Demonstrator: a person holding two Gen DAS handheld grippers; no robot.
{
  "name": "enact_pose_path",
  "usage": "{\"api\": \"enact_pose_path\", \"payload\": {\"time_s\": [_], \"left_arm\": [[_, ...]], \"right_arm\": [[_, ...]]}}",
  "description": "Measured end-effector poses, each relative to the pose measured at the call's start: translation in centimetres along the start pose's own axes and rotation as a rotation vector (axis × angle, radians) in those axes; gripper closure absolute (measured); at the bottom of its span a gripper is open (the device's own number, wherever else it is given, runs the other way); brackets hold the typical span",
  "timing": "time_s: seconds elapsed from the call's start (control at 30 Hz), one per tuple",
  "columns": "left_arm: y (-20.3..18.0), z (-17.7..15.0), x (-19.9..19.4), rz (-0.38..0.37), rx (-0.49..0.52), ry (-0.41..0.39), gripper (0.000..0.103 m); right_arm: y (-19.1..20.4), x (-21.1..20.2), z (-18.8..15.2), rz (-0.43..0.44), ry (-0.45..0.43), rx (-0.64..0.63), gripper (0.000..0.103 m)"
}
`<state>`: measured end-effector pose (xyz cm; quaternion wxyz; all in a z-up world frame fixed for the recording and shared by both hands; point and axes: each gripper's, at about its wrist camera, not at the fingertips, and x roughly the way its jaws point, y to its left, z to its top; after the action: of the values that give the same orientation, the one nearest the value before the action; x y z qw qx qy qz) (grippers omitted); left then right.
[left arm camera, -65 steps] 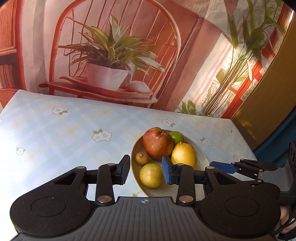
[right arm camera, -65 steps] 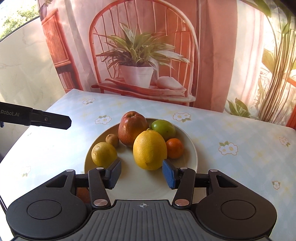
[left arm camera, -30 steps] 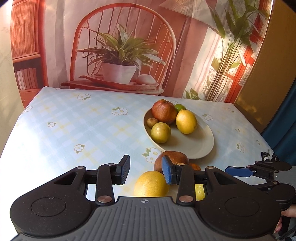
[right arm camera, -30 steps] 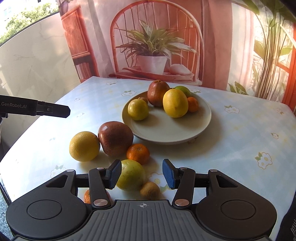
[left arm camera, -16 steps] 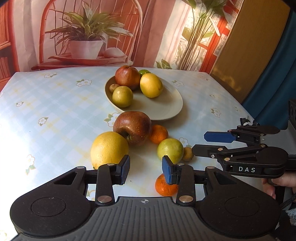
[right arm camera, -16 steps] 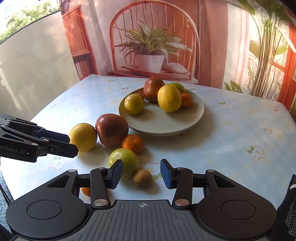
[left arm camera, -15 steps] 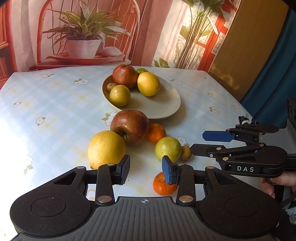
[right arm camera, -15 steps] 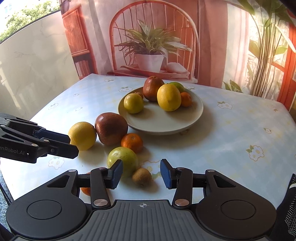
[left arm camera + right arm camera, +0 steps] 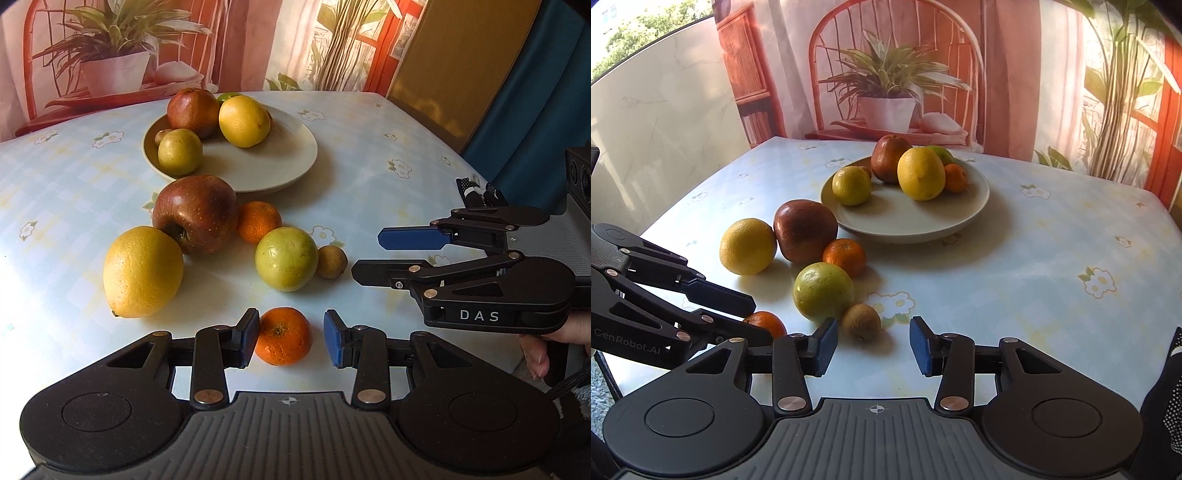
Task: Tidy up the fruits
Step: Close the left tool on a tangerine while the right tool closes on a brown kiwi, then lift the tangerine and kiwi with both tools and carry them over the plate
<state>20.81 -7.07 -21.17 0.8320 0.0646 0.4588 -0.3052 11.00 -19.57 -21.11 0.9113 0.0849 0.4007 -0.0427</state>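
Left gripper [image 9: 288, 338] sits low over the table [image 9: 369, 177] with its jaws narrowly apart around a small orange [image 9: 283, 336]. One pad looks to be touching or nearly touching the peel, while the other shows a clear gap, so nothing is gripped yet. That straddle looks deliberate: this orange lies nearest the edge, apart from the rest, an easy first pick.

Right gripper [image 9: 870, 347] has its jaws set about as narrow, and they are empty. It hangs just short of a little brown fruit [image 9: 861, 321], which rests against a green fruit [image 9: 823, 291]. My guess is it is lined up to take the brown one.

Further on, a lemon [image 9: 748, 246], an apple [image 9: 805, 230] and a second orange [image 9: 844, 257] huddle loose on the cloth, near the plate [image 9: 975, 214]. The plate already holds several fruits at its far side, with its near half bare. That is probably where the loose ones go.
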Motion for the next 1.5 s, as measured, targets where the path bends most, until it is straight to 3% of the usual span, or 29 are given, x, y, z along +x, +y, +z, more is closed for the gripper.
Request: {"api": "enact_pose_path", "payload": {"time_s": [0.27, 0.63, 1.1, 1.2, 1.5], "left_arm": [[0.1, 0.1, 0.5, 0.041, 0.016, 0.013, 0.058], [0.1, -0.6, 1.0, 0.01, 0.026, 0.028, 0.062], [0.9, -1.1, -1.3, 0.112, -0.006, -0.109, 0.063], [1.1, -1.2, -1.6, 0.117, -0.024, -0.123, 0.063], [1.1, -1.4, -1.8, 0.115, -0.035, -0.128, 0.063]], "right_arm": [[-0.2, 0.3, -0.3, 0.005, 0.003, 0.015, 0.063], [-0.1, 0.8, -0.3, 0.012, 0.017, 0.012, 0.064], [1.2, 2.4, 0.0, 0.019, 0.034, -0.069, 0.072], [1.5, 2.9, 0.2, -0.013, 0.051, -0.115, 0.074], [1.6, 3.8, 0.6, 0.005, 0.061, -0.13, 0.075]]}}
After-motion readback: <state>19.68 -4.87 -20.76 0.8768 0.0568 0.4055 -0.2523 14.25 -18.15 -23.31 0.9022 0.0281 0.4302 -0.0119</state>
